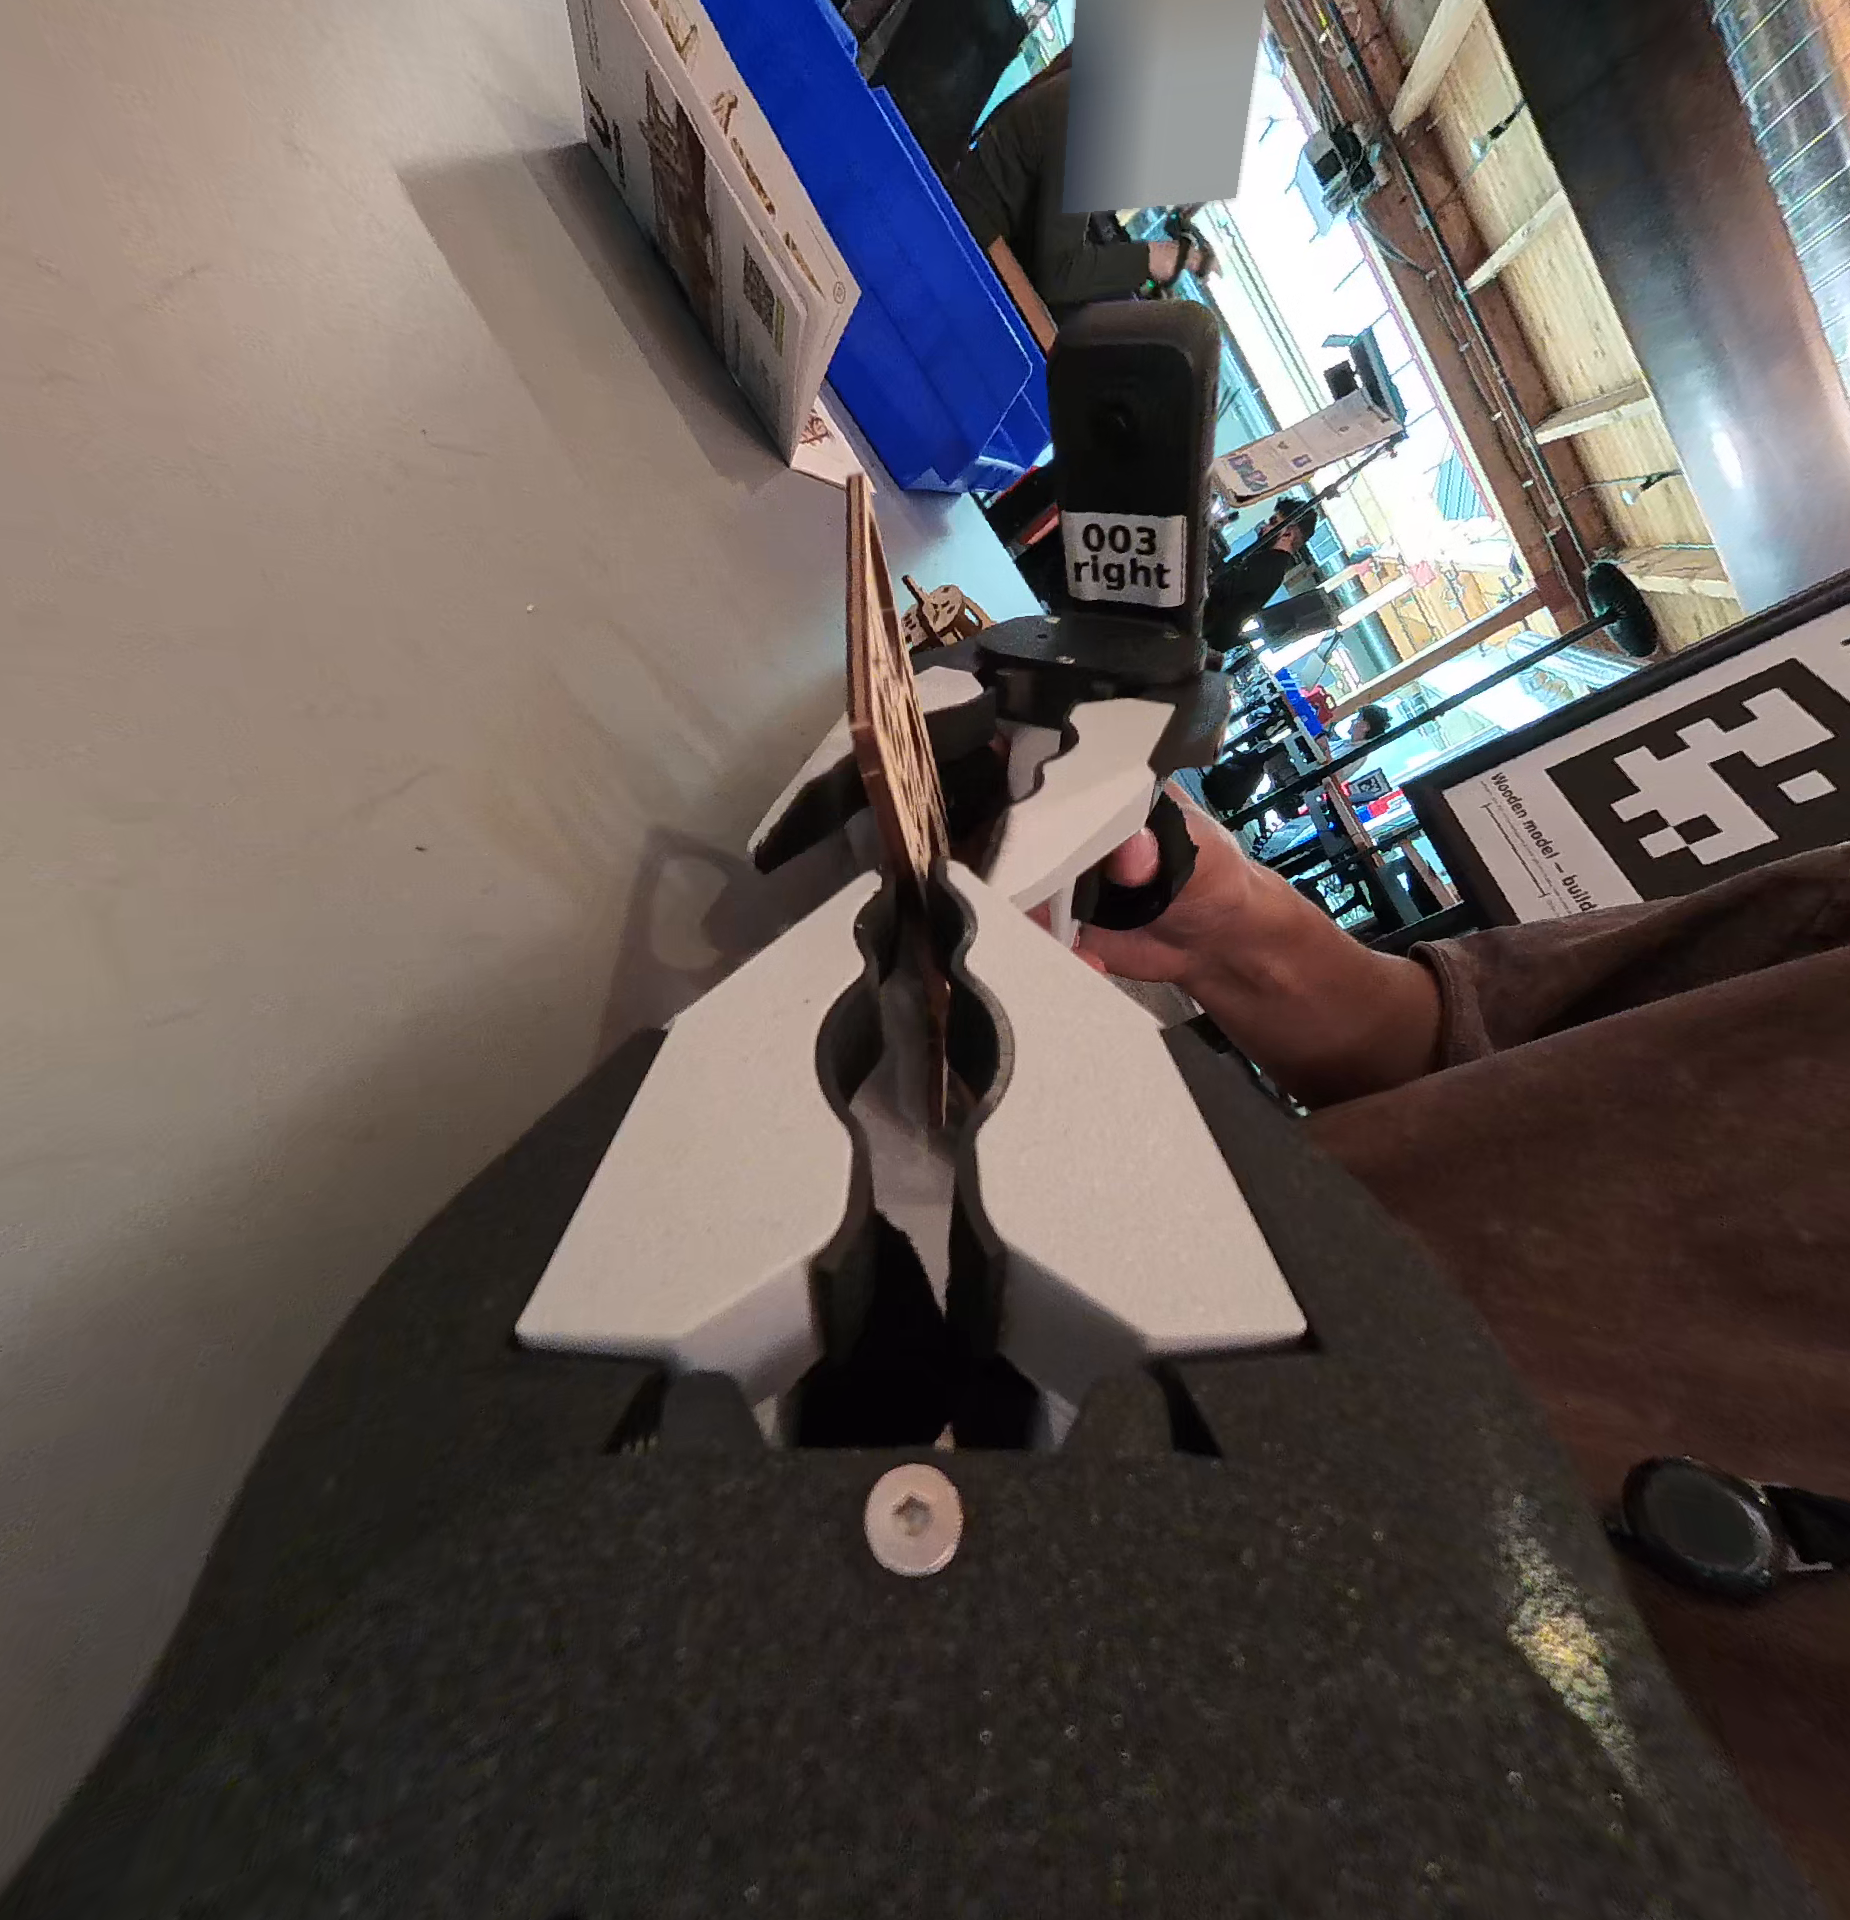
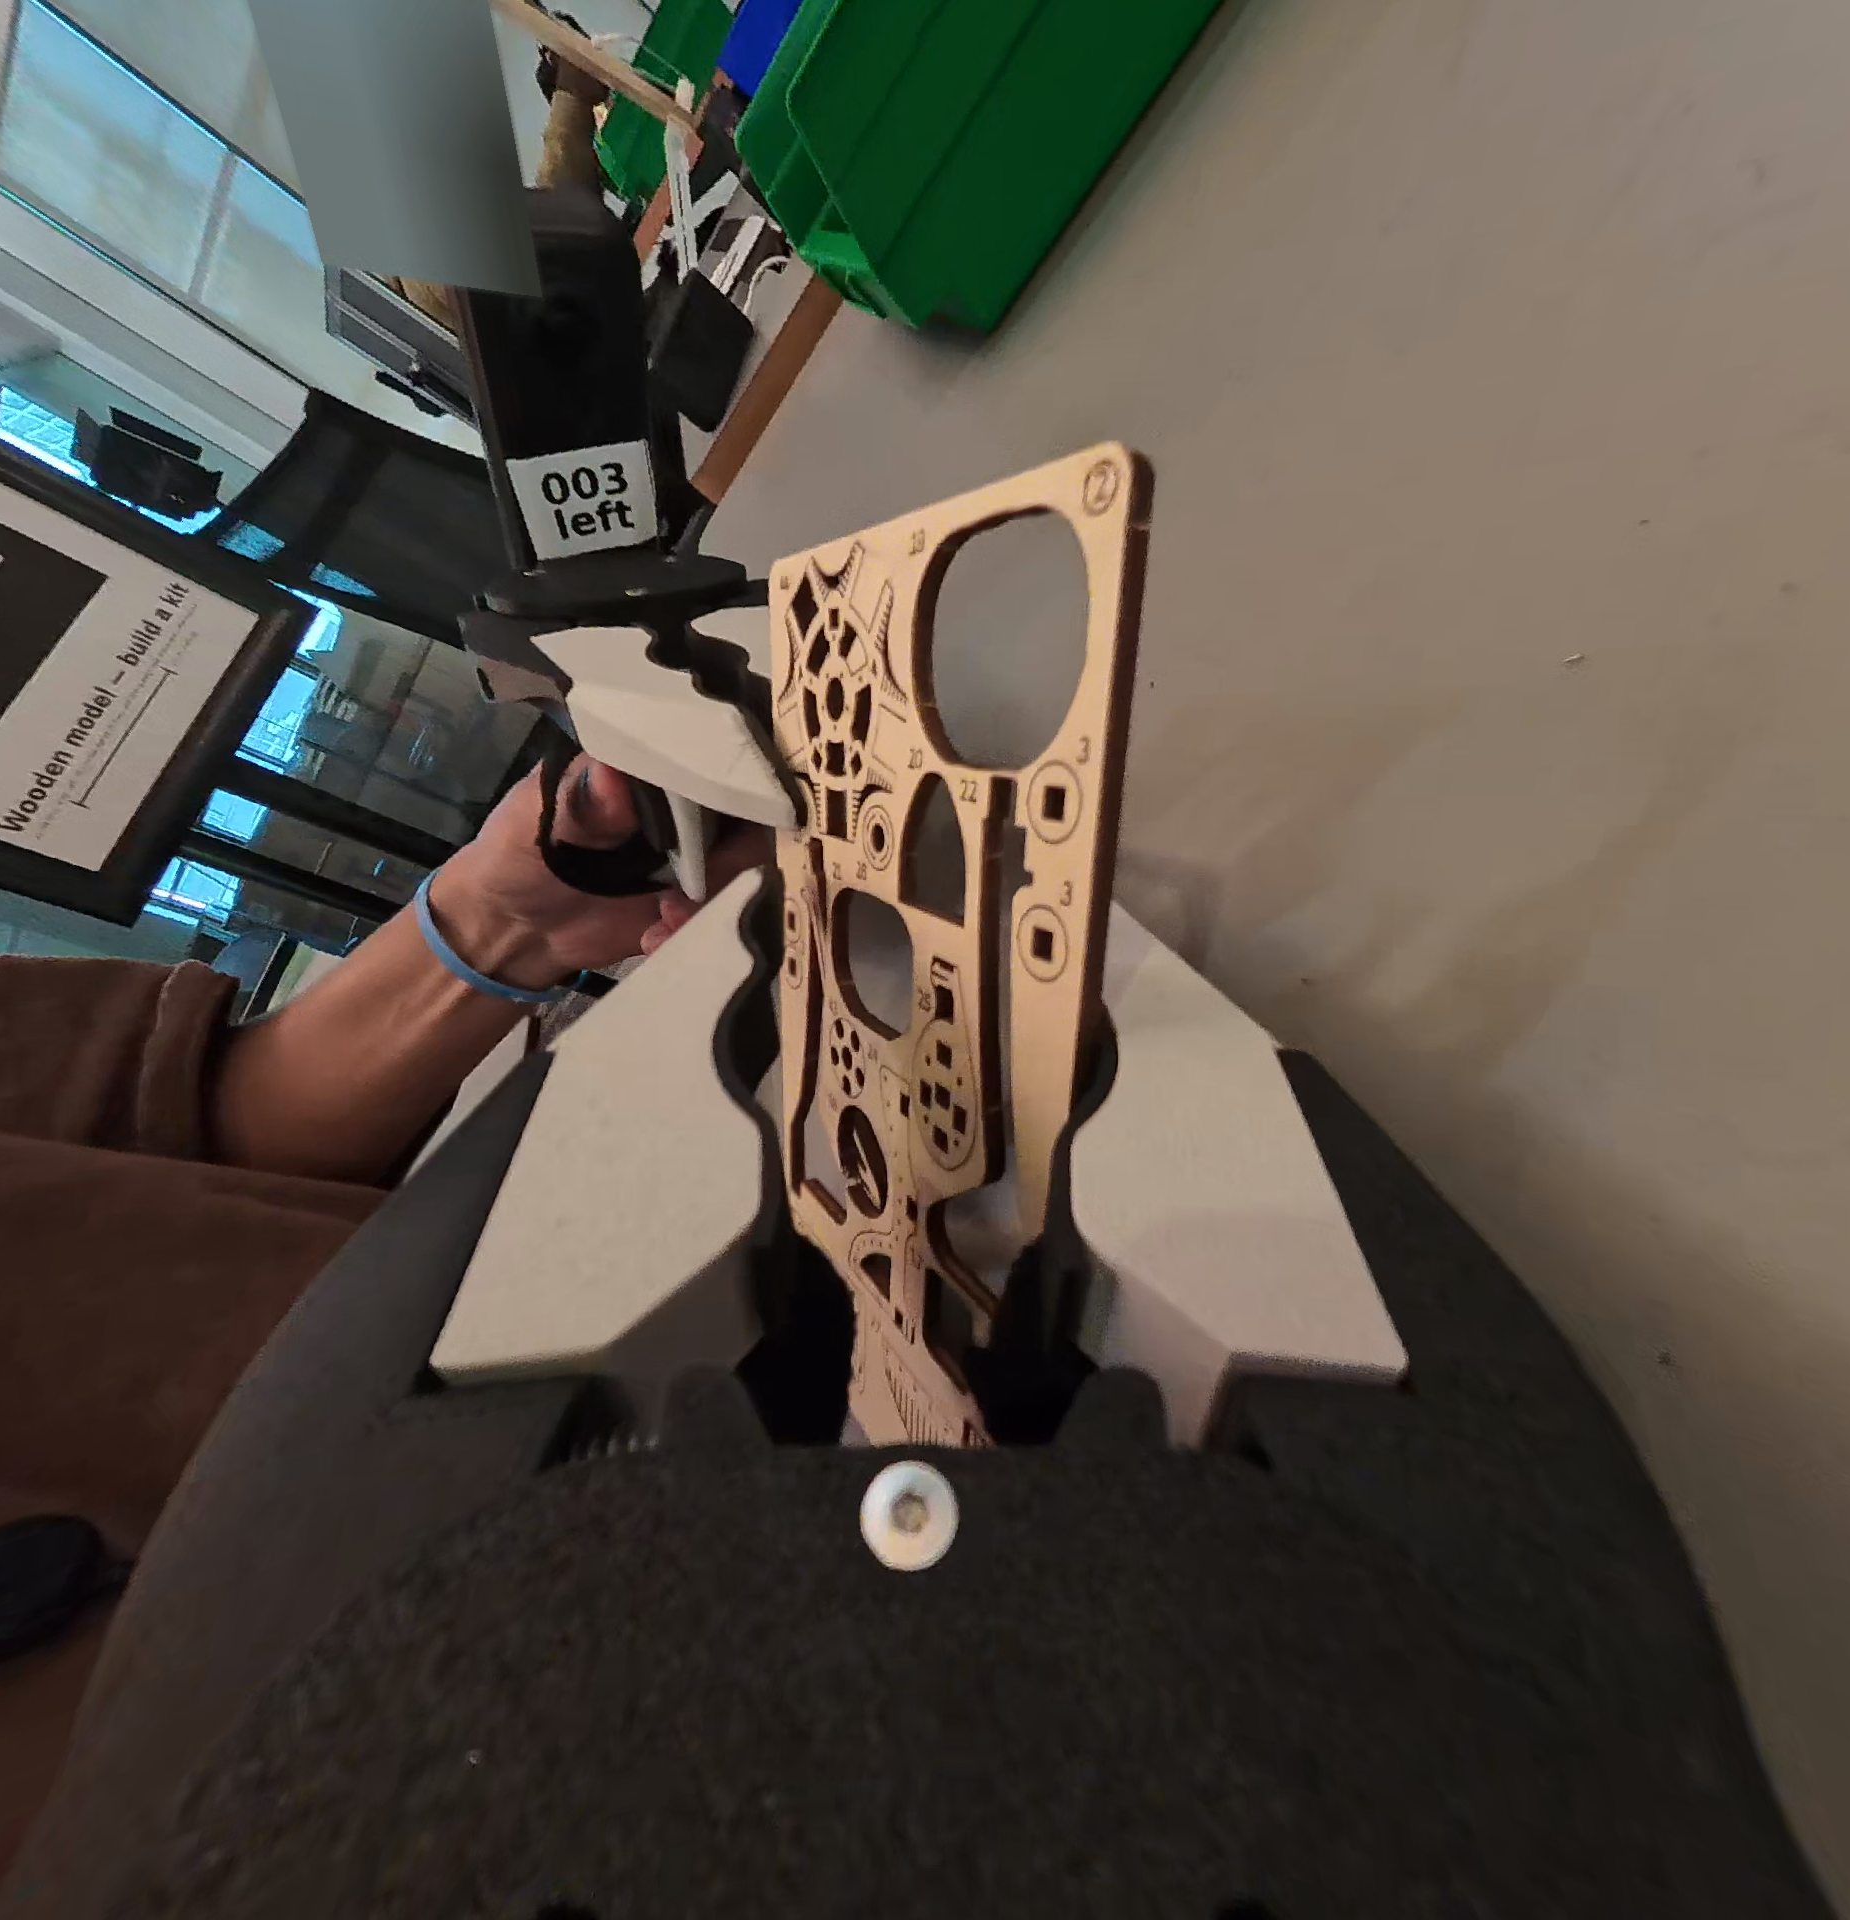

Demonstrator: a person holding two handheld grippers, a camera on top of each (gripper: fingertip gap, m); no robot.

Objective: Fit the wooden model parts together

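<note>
A thin laser-cut wooden parts sheet (image 2: 1004,831) with several empty cut-outs is held upright above the grey table (image 2: 1523,727). My right gripper (image 2: 942,914) has its jaws apart across the sheet's width and grips it by its two long edges. My left gripper (image 2: 786,810) is pinched shut on the sheet's left edge, near the spoked wheel pattern. In the left wrist view the sheet (image 1: 885,675) shows edge-on, clamped between my left gripper's (image 1: 916,883) nearly closed fingers, with my right gripper (image 1: 885,868) just beyond it.
A small wooden model (image 1: 936,613) stands on the table behind the sheet. A kit box (image 1: 713,208) and a blue bin (image 1: 900,260) stand at the far edge, green bins (image 2: 952,135) at another. A framed marker sign (image 1: 1679,790) stands beside a person's brown sleeve (image 1: 1627,1143).
</note>
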